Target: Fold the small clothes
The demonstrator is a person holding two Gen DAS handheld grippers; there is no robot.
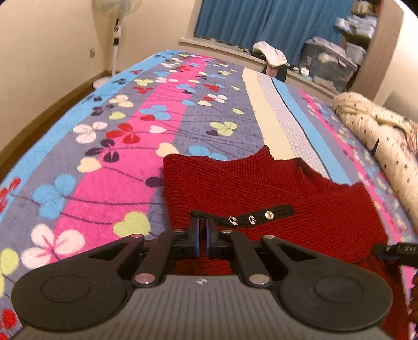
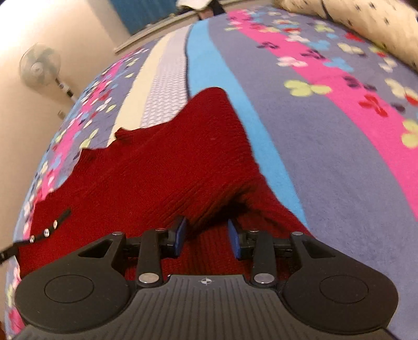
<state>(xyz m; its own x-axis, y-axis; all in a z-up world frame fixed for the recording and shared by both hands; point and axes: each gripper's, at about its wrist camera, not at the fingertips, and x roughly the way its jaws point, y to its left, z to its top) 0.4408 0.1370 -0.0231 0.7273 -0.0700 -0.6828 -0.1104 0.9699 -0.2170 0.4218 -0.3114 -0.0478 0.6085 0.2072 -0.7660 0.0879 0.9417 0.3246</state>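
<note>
A small red knitted sweater point(image 1: 261, 188) lies on the bed's flowered blanket point(image 1: 104, 146), partly folded, with a black strap bearing three metal studs point(image 1: 250, 217) across it. My left gripper point(image 1: 202, 225) is shut on the sweater's edge by the strap's left end. In the right wrist view the sweater point(image 2: 162, 167) fills the middle, with the studded strap point(image 2: 47, 231) at far left. My right gripper point(image 2: 206, 230) is open, its blue pads point(image 2: 233, 235) either side of a raised fold of the sweater.
A cream patterned duvet roll point(image 1: 378, 136) lies along the bed's right side. A standing fan point(image 1: 116, 39) is by the far-left wall. Blue curtains point(image 1: 261, 21), a windowsill with clothes and a storage box point(image 1: 329, 62) are behind the bed.
</note>
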